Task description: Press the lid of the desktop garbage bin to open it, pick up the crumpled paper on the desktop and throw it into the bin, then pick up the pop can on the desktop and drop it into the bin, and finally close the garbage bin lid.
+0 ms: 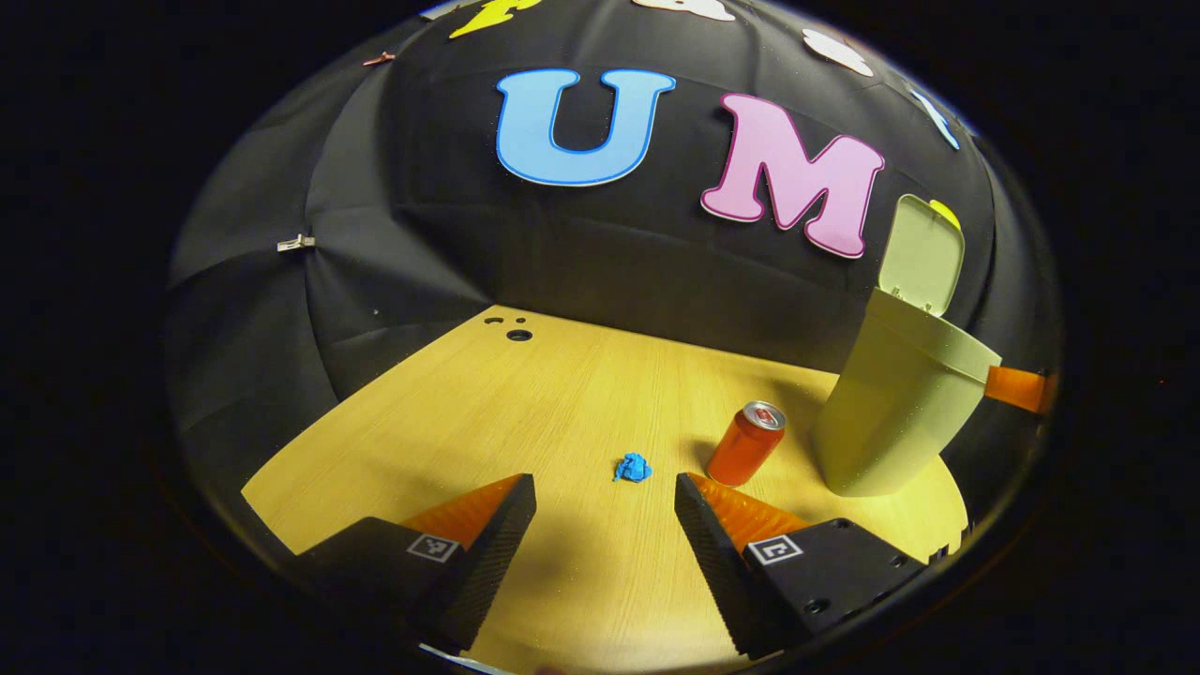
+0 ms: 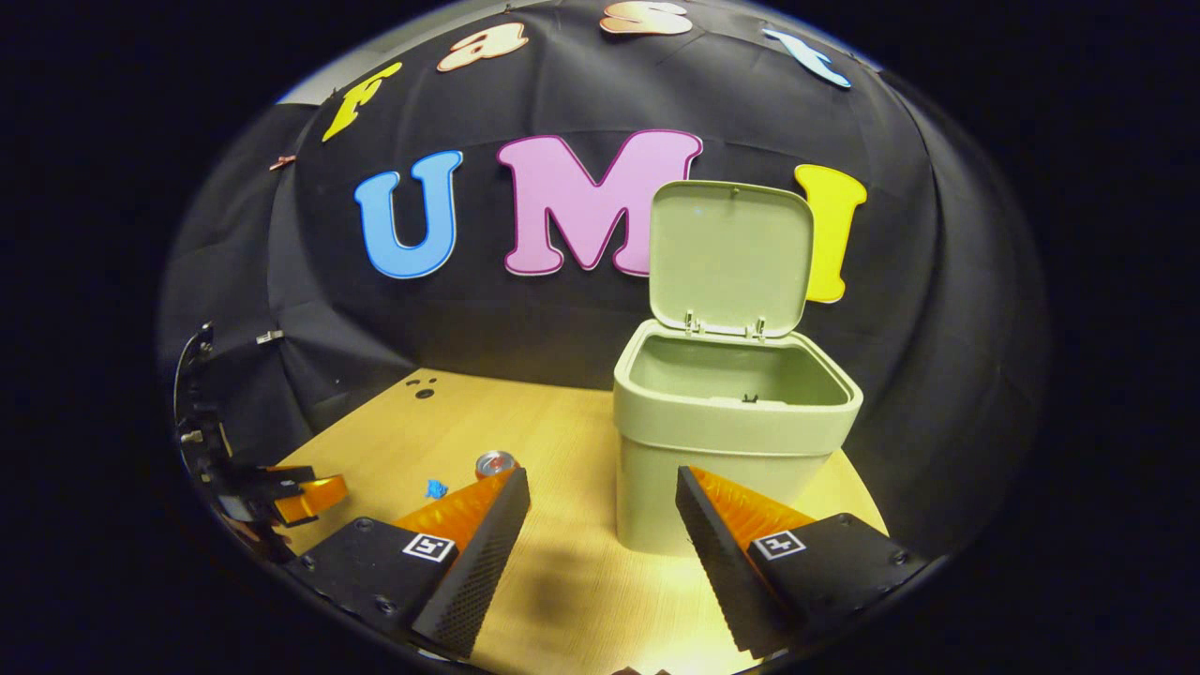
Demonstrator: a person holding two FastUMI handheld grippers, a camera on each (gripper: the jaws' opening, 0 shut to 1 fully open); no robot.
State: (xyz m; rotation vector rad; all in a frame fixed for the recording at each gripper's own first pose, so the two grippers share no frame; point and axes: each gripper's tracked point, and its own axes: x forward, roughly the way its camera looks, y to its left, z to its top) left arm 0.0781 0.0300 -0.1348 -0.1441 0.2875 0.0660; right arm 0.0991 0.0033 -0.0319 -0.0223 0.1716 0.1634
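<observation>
Paper (image 1: 633, 467): tiny blue wad dead ahead of left gripper (image 1: 605, 511), between its tips; light, soft, pinch across the middle
Left gripper: jaws wide, empty
Right gripper (image 2: 603, 506): wide, empty, facing bin (image 2: 731, 441), lid (image 2: 729, 255) up
Can (image 1: 746, 442): upright, right of paper

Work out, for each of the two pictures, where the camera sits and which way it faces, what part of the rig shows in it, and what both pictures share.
Left gripper view: rides on the left gripper, faces across the wooden table toward the crumpled paper and pop can; its two fingers show, open.
Right gripper view: rides on the right gripper, faces the garbage bin with its lid raised; its fingers show, open, with the other gripper at far left.
Shared: bin, can, paper, table.
</observation>
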